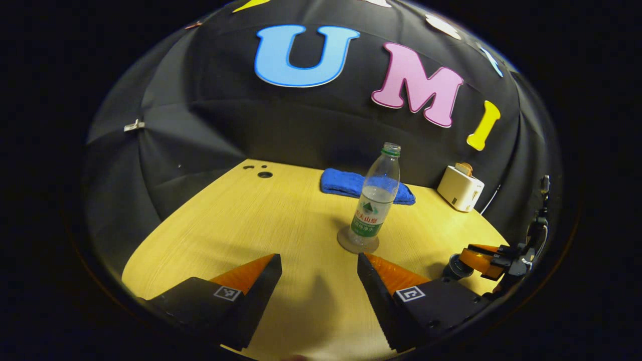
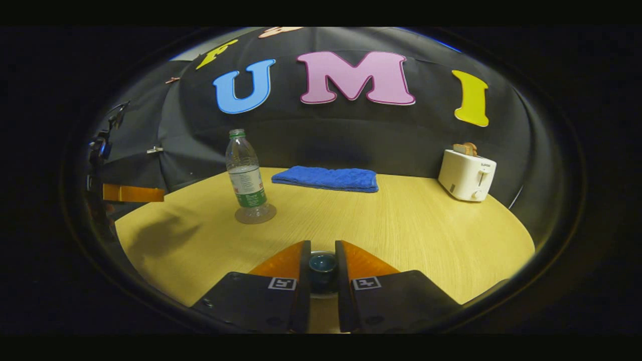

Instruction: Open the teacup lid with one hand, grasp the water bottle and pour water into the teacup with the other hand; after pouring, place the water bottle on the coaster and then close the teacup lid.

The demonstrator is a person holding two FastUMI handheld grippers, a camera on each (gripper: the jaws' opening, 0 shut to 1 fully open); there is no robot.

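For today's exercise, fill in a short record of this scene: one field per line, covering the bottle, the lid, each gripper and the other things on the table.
water bottle: upright on the coaster, uncapped, partly filled
teacup lid: its knob sits between the right gripper's fingers
right gripper: closed on the lid knob
left gripper: open, holding nothing, facing the bottle
blue towel: folded, at the table's back
toaster: back right, bread in it

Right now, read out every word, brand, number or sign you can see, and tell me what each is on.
Water bottle label: printed, but too blurred to read.
Toaster: small brand mark on its front, too small to read.
Square markers on the left hand-held gripper: coded patterns, no words.
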